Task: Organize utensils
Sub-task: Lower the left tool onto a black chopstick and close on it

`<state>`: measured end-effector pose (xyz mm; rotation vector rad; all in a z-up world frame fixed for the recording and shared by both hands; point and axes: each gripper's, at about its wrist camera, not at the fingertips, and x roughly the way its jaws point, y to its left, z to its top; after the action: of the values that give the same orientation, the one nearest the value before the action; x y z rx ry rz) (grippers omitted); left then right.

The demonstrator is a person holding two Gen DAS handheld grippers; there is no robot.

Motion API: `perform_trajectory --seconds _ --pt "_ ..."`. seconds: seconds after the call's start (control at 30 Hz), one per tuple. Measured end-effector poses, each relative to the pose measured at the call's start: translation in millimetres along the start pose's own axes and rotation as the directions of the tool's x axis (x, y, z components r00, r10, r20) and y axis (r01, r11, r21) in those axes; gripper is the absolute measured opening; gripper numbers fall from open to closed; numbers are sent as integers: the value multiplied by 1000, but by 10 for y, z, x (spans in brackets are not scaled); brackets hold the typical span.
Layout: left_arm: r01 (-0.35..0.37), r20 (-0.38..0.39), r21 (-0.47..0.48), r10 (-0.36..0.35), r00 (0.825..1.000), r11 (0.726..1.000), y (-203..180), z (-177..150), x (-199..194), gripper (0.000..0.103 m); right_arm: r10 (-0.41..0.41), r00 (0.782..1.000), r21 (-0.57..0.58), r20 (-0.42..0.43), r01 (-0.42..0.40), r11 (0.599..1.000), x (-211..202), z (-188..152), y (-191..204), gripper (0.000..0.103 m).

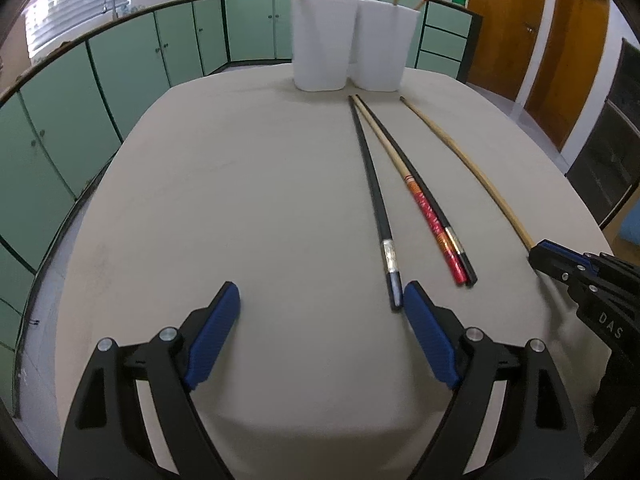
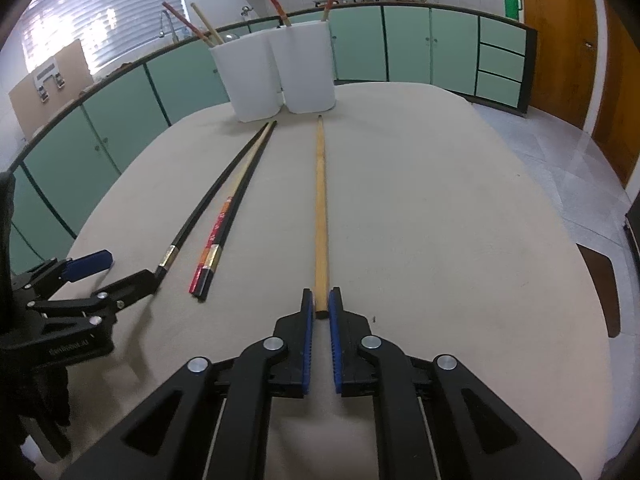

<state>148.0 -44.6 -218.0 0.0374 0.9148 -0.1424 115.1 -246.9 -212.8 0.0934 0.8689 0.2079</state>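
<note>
**Right claw at the bamboo stick, left claw spread beside the black one**

The bamboo stick point(image 2: 320, 208) runs up the middle of the right wrist frame, its near end between the pads of the right gripper point(image 2: 321, 304). The jaws stand nearly together around that end — whether the pads truly press it or leave a hair of slack I cannot tell from this angle. No earlier picture is at hand, so only the present narrow gap can be reported.

To do this step well, the pinch should sit squarely on the end, the lift should keep the stick in line with the claw, and the far tip should be steered into one of the two white cups point(image 2: 280, 72) at top centre, where other sticks already stand.

The left gripper point(image 1: 322, 308) is spread wide and holds nothing; its right pad lies just beside the end of the black stick point(image 1: 376, 200), low and right of centre. The red stick point(image 1: 432, 216) and a second black one lie touching, further right on the table point(image 1: 200, 200). Both claws tilt down toward the cloth.
</note>
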Motion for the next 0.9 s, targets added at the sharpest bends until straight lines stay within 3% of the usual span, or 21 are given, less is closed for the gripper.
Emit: perform_trajectory --seconds 0.13,0.3,0.47,0.57,0.73,0.9 --pt "20 8 9 -20 1000 1000 -10 -64 -49 81 7 1000 -25 -1 -7 1000 -35 -31 28 20" --pt "16 7 24 -16 1000 1000 -83 14 28 81 -2 1000 -28 -1 2 1000 -43 -34 36 20" --pt "9 6 30 -9 1000 1000 -113 64 94 72 -14 1000 -29 -1 14 999 1 13 41 20" --pt "11 10 29 -11 1000 1000 -121 75 106 64 -19 1000 -27 -2 19 999 28 31 48 19" --pt "19 23 43 -20 1000 999 -173 89 103 33 -28 1000 -33 -2 28 999 25 23 53 7" --pt "11 25 59 -13 1000 998 -211 79 94 14 -48 999 -49 1 48 998 18 18 72 7"
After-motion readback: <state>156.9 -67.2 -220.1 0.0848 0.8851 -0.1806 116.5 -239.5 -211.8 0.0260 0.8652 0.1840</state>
